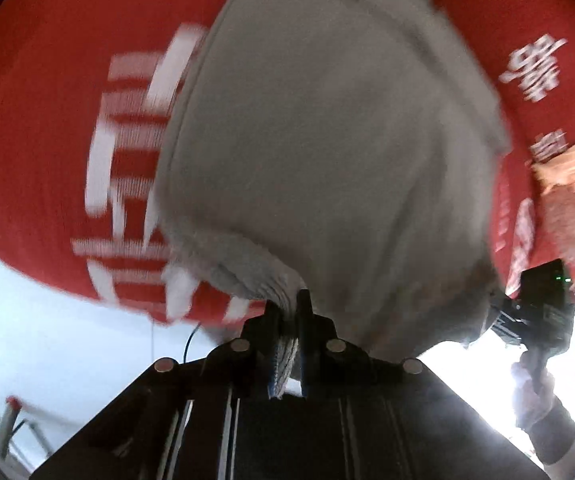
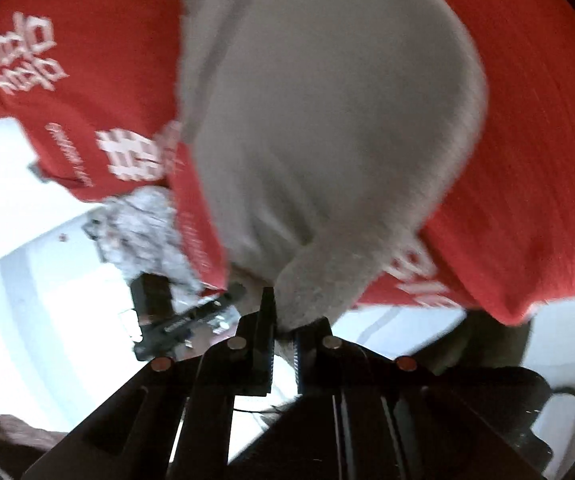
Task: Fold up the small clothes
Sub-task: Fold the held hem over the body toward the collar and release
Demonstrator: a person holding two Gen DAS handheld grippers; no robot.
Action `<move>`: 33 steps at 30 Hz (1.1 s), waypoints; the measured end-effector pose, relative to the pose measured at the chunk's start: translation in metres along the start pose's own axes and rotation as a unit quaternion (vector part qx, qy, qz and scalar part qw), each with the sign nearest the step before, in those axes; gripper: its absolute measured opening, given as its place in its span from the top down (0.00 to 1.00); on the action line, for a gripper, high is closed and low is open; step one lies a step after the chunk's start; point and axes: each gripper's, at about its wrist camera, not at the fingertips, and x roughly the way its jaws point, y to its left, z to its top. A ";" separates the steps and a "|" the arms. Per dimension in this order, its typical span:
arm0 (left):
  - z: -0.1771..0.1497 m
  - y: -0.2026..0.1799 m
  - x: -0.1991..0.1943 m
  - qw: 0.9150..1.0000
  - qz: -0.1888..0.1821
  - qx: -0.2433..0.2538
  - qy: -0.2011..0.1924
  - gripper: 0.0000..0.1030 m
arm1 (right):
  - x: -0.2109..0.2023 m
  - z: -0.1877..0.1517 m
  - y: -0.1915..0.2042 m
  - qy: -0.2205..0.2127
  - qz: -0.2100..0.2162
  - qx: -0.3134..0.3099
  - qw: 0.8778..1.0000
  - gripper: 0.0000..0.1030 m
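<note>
Over a red cloth (image 1: pixel 47 128) with white lettering, a grey garment (image 1: pixel 327 160) hangs.
Left gripper (image 1: pixel 287 312) and right gripper (image 2: pixel 283 320) each pinch its edge; pale floor (image 1: pixel 47 320) below.

**Materials and Finishes**

Garment (image 1: pixel 327 152): grey knit cloth, matt, soft, with a fuzzy ribbed edge. Cover (image 1: pixel 39 120): red woven cloth, matt, printed in white. Left gripper (image 1: pixel 289 320) and right gripper (image 2: pixel 283 320): black matt plastic with bright metal discs. Glove (image 1: pixel 531 396): white cloth.
</note>
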 end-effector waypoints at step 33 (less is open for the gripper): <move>0.219 -0.078 -0.012 0.981 0.179 0.063 -0.041 0.58 | -0.019 0.213 0.111 -0.044 -0.276 -0.181 0.943 0.25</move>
